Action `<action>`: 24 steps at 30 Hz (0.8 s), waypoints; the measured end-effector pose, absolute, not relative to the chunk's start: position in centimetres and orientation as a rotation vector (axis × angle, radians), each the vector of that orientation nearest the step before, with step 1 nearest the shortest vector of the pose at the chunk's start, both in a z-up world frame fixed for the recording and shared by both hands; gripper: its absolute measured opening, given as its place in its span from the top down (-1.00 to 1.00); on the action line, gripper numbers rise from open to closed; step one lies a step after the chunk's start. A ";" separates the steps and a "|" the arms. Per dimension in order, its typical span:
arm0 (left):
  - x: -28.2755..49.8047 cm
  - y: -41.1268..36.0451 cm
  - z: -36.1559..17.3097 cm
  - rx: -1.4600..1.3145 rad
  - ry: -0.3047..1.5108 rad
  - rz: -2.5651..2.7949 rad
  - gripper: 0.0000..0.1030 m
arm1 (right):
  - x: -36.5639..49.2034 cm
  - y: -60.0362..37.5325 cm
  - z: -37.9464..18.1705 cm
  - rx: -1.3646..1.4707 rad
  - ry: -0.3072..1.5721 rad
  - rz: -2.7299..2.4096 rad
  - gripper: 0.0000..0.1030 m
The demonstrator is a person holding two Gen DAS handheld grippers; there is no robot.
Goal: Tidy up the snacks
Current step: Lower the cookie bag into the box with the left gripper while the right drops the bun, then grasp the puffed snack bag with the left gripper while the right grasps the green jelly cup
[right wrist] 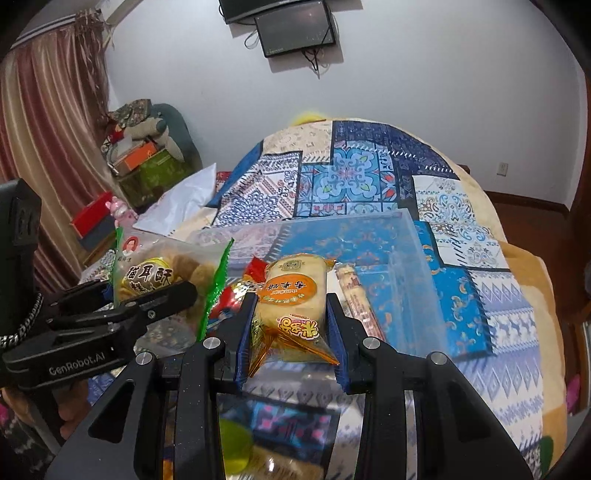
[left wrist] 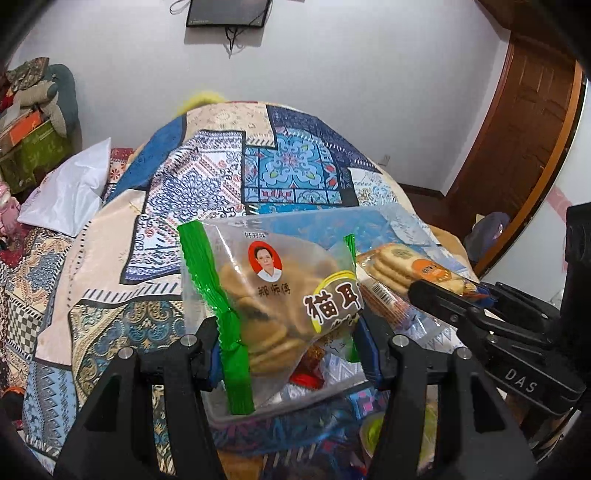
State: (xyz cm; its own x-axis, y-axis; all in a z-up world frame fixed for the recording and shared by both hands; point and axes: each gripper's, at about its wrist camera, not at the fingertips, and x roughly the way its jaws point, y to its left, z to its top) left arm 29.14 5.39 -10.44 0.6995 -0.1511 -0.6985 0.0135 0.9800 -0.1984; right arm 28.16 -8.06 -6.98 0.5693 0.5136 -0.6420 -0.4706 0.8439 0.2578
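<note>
Both grippers are loaded above the clear bin (right wrist: 413, 258). The left gripper (left wrist: 284, 343) pinches the green-edged cookie bag (left wrist: 273, 295); the right gripper (right wrist: 290, 325) pinches the rice cracker pack (right wrist: 291, 306), its long axis running straight ahead of the fingers, bin just beyond and below.

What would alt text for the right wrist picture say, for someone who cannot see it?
The right gripper pinches an orange-labelled pack of rice crackers over a clear plastic box on a patterned quilt. At left, the left gripper holds a green-edged bag of biscuits, with a wall-mounted screen behind.
</note>
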 end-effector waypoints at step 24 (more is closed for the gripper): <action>26.6 5.1 -8.0 -0.123 0.749 -0.066 -0.46 | 26.5 -9.1 -5.7 0.032 0.779 0.570 0.05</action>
State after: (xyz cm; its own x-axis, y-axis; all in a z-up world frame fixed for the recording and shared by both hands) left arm 26.64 5.14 -7.96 0.7307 -0.1034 -0.6748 0.0157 0.9908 -0.1348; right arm 26.54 -9.08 -5.75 0.5689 0.4972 -0.6551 -0.4739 0.8492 0.2331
